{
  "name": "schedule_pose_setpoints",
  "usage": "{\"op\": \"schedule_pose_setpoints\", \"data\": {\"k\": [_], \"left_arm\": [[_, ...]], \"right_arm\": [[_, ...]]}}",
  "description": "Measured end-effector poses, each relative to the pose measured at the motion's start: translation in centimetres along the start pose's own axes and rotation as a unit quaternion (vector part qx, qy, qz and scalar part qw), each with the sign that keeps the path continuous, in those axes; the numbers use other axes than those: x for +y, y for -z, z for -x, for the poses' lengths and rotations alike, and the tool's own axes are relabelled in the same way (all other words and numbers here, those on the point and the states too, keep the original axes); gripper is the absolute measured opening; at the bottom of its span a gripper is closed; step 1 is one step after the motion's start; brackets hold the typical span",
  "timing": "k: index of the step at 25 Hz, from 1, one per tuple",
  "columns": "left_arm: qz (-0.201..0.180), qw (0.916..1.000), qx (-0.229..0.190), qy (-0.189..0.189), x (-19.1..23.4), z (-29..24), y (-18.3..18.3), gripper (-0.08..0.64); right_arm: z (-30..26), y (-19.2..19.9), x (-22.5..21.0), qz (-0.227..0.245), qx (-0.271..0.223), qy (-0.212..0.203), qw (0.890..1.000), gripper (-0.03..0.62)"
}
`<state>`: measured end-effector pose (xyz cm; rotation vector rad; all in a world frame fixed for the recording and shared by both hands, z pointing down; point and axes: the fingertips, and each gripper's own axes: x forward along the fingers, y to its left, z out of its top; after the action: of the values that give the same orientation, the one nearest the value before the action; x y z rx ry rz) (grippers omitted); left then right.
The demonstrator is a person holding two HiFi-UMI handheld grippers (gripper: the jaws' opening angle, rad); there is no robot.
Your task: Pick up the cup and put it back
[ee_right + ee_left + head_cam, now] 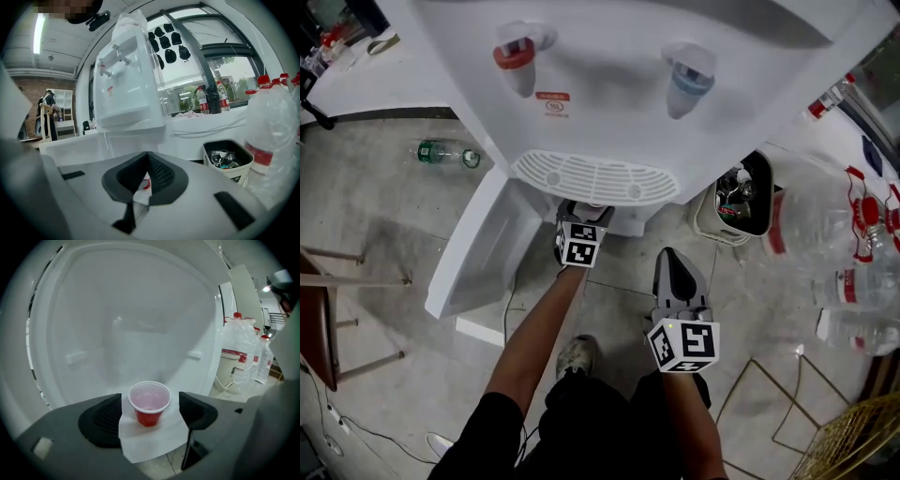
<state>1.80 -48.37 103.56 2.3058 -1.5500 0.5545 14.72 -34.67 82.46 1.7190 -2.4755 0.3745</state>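
A small red cup (149, 404) with a white rim stands upright on a white sheet (150, 437) inside the water dispenser's lower cabinet. In the left gripper view my left gripper (150, 403) is open, its dark pads (107, 416) on either side of the cup with a gap on each side. The head view shows the left gripper (584, 220) reaching under the dispenser's drip tray (595, 178); the cup is hidden there. My right gripper (675, 267) hangs lower right, outside the cabinet. Its jaws (147, 159) are shut with nothing held.
The white water dispenser (609, 84) stands ahead with its cabinet door (473, 248) swung open to the left. A bin of rubbish (741, 202) and large water bottles (834, 234) are at right. A green bottle (445, 153) lies on the floor, a chair (328, 309) at left.
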Motion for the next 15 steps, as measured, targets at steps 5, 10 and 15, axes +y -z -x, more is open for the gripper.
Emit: {"op": "schedule_pose_setpoints", "data": {"k": [5,10,15], "left_arm": [[0.001,1.0000,-0.007,0.002,0.1,-0.9,-0.5,0.362],[0.005,0.9999,0.014,0.004,0.0,-1.6,0.3,0.362],[-0.002,1.0000,0.007,0.001,0.1,-1.8,0.5,0.359]], "right_arm": [[0.0,0.5,-0.5,-0.002,0.006,0.007,1.000,-0.005],[-0.1,0.8,-0.7,-0.002,0.009,0.010,1.000,-0.005],[-0.2,0.9,-1.1,-0.002,0.010,0.014,1.000,-0.005]]}}
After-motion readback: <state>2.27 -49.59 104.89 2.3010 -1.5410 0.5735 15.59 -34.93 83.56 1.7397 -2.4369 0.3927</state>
